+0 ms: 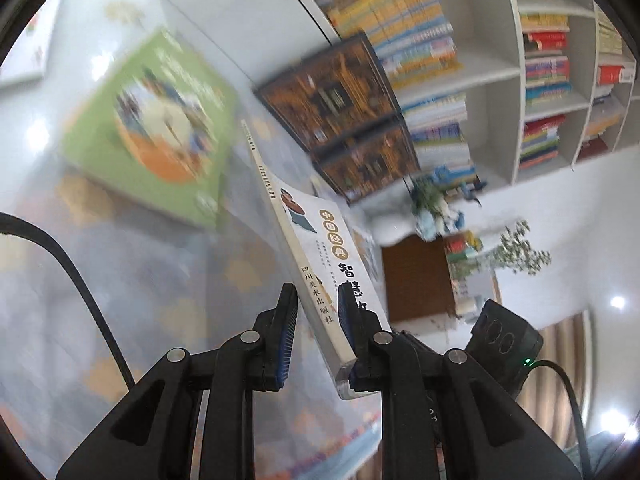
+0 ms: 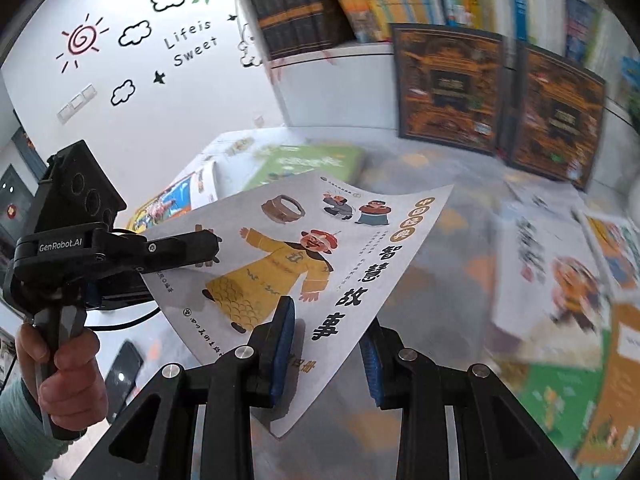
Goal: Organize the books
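Left wrist view: left gripper tilted down over the table, clenched on the spine end of a thin white storybook that runs edge-on toward 11 o'clock; green book lying flat at 10 o'clock, bookshelf at 1 o'clock, right gripper's body at 4 o'clock. Right wrist view: right gripper pitched steeply down, clamped on the storybook's lower cover edge, cover face-up and lifted clear of the table; left gripper at 9 o'clock, reaching in level, pinching the opposite edge, grip wrapped by a hand at 8 o'clock.
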Motion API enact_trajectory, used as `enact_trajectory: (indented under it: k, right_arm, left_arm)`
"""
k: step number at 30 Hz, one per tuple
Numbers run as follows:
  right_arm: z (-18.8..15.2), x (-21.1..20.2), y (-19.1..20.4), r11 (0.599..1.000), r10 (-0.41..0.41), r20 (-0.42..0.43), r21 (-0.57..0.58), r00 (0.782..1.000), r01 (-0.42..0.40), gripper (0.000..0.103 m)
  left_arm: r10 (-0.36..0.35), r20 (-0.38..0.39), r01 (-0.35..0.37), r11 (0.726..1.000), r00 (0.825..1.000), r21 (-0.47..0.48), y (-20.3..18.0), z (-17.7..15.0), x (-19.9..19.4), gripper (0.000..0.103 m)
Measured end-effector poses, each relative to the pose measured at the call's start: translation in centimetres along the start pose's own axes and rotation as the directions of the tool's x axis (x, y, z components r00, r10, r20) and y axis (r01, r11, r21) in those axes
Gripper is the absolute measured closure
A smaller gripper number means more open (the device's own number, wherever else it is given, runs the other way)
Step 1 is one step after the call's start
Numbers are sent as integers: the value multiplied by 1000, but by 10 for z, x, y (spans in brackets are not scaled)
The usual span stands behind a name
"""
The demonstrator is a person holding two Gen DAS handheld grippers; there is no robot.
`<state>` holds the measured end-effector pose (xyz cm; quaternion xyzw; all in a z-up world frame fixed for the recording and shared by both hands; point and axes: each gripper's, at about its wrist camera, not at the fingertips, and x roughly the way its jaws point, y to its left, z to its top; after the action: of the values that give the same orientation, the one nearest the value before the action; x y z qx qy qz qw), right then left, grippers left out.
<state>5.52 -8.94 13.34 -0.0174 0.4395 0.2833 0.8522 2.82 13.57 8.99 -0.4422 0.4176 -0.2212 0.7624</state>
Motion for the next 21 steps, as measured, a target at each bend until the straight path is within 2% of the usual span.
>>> enact_trajectory:
  k: [3,8,13,21]
  right_arm:
    - [22,31,15,1000,23,-11,-7,1000,-23,73]
    - [53,76,33,999,13,-36,-40,999,-15,72]
    - [78,113,23,1000,11,-75,19,997,-10,71]
    - [94,153,10,996,7,-115,93,993,4,71]
  left_arm:
    - [18,34,-18,1000,999,-16,23,24,-13,87]
    - [43,59,-40,998,997,-50,58,56,-18,85]
    - [6,39,-2,993,999,-116,88,82,-7,85]
    - [33,3,-32,988,999,-150,109,109,14,83]
